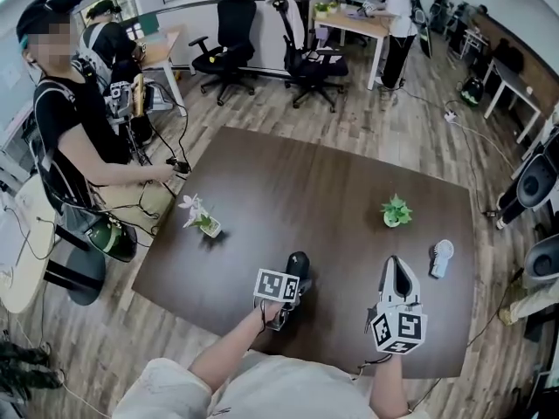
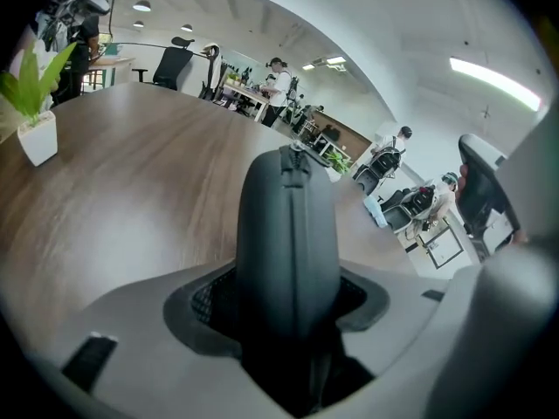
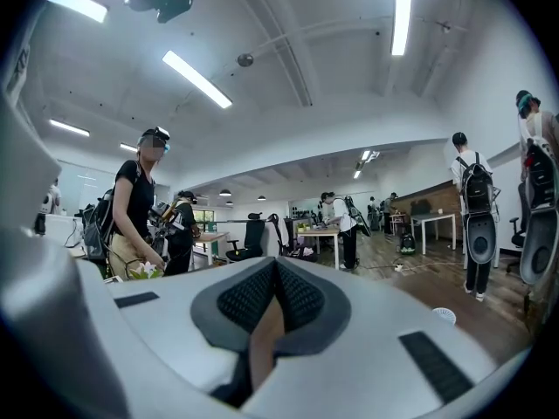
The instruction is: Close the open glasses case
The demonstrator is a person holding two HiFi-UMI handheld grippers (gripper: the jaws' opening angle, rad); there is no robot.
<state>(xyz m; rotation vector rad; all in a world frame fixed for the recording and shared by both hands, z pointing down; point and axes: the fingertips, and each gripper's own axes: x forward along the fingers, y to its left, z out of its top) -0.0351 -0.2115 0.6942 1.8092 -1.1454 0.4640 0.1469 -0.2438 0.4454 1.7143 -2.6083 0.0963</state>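
Left claw [image 1: 293,279]: spread fairly wide and clamped on the glasses case [image 2: 288,234], pads against its two flanks; tilted down towards the worktop [image 1: 262,182].
Glasses case: black and elongated, gripped by its near end in the left claw. Far end pointing away across the dark brown worktop, close to the front edge. Resting on the wood or just above it: cannot tell. Halves together along a centre seam, with a zip pull at the far tip, as seen in the left gripper view.
Right claw [image 1: 395,264]: jaws pressed fully together with nothing between them. Held about level above the worktop, to the right of the case and apart from it.
Flowering plant [image 1: 199,215]: small white pot with a pale blossom, on the left part of the worktop, well apart from the case.
Green plant [image 1: 396,210]: small pot on the right part, beyond the right claw.
White object [image 1: 442,257]: lying near the right edge, just right of the right claw; too small to identify.
Person [image 1: 70,120]: at the left edge, in a dark top, one hand at the worktop's corner.
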